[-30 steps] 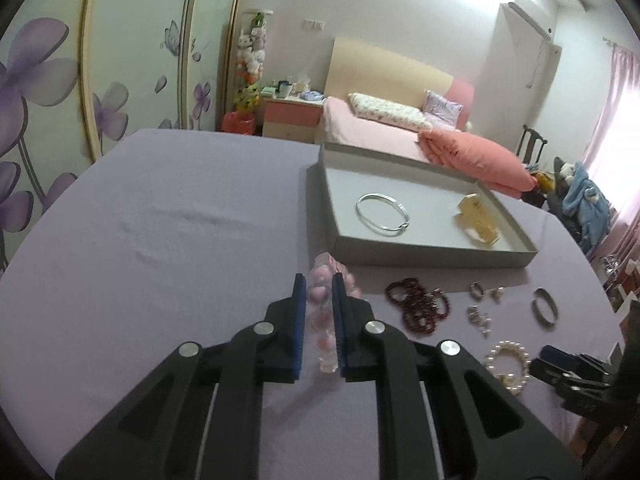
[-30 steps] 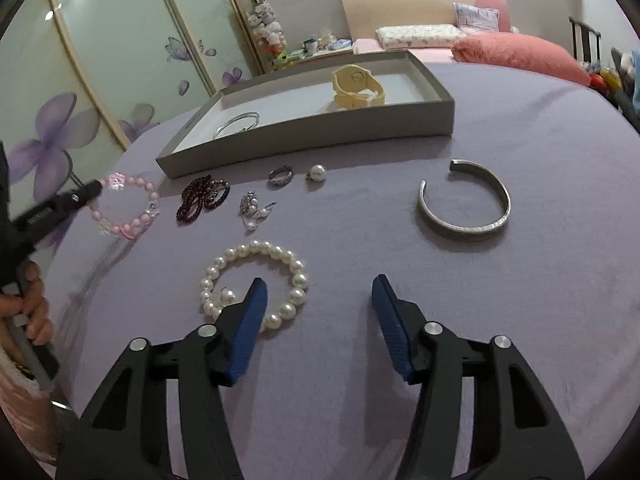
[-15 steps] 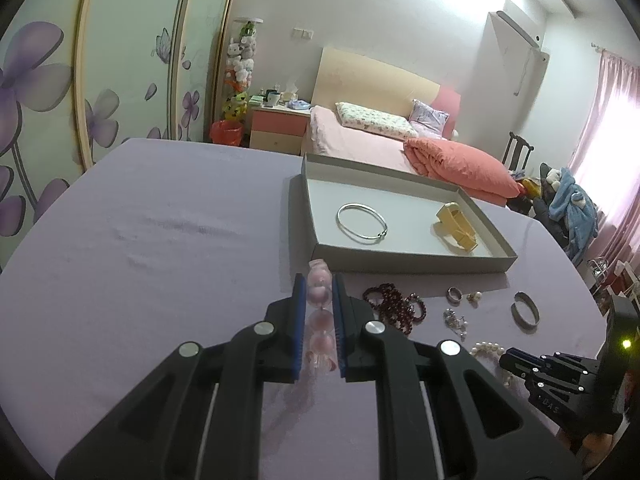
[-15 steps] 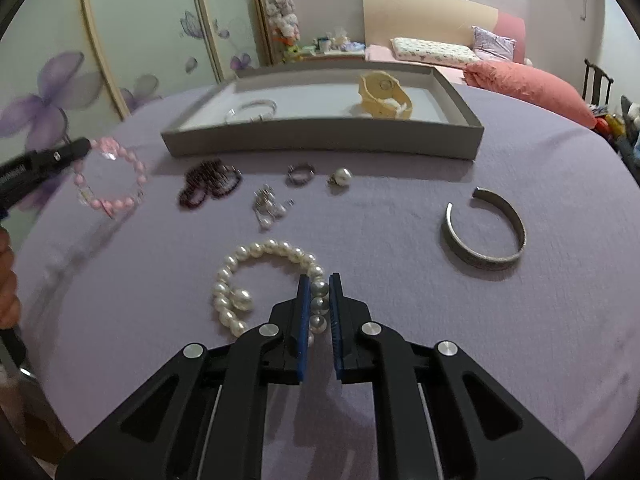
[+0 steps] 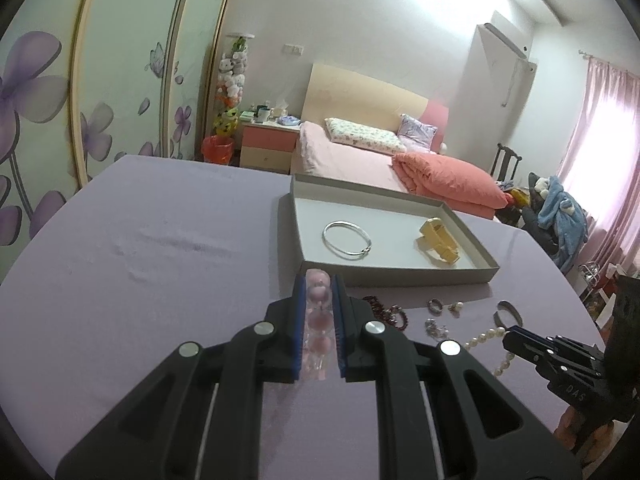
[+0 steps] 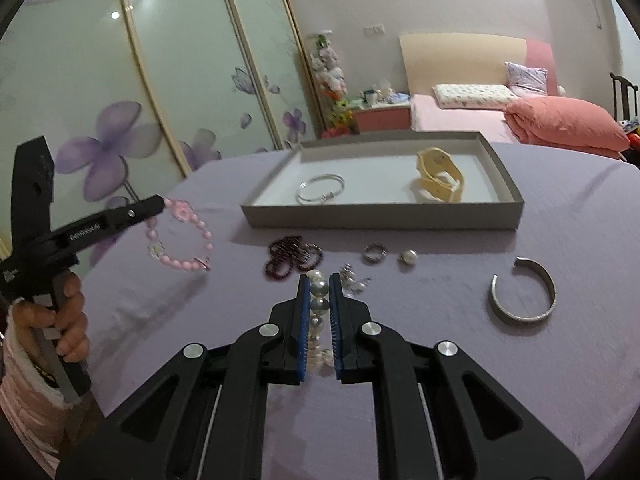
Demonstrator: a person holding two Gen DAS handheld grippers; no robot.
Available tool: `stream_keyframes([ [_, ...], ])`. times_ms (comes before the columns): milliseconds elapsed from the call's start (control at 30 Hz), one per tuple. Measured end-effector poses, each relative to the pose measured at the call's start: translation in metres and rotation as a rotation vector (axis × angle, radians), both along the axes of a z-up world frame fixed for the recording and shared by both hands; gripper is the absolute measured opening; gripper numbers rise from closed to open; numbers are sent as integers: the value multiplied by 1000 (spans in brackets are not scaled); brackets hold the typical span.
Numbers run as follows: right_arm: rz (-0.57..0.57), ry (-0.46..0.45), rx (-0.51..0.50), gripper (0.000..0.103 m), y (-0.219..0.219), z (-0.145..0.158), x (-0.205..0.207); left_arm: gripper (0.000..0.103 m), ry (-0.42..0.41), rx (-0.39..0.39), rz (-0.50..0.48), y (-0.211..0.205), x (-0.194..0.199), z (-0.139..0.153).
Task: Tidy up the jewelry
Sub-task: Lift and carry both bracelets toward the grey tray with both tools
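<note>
Pearl bracelet [image 6: 318,312] half hidden, right gripper [image 6: 319,282]

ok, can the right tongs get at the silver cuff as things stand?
Probably not yet. The path looks free: the silver cuff lies alone on the cloth to the right of the right tongs. But those tongs are shut on the pearl bracelet, which would have to be dropped off first.

both wrist views near, facing tray [image 5: 400,280]
</note>
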State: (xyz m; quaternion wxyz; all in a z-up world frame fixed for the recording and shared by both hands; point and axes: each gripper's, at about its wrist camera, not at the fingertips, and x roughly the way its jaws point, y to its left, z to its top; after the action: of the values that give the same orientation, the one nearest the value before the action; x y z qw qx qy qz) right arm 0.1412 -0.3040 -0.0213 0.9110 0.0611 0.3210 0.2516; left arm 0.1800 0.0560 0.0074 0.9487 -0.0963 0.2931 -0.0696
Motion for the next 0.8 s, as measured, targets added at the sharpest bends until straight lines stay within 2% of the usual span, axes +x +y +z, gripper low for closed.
stream_keyframes([
  [400,5,-41,94,10,-8,15,-7,14,-54,-19,-20,1,-15,16],
  [800,-60,-85,115,10,-31,21,-16,14,-84,-40,-47,-7,-33,27],
])
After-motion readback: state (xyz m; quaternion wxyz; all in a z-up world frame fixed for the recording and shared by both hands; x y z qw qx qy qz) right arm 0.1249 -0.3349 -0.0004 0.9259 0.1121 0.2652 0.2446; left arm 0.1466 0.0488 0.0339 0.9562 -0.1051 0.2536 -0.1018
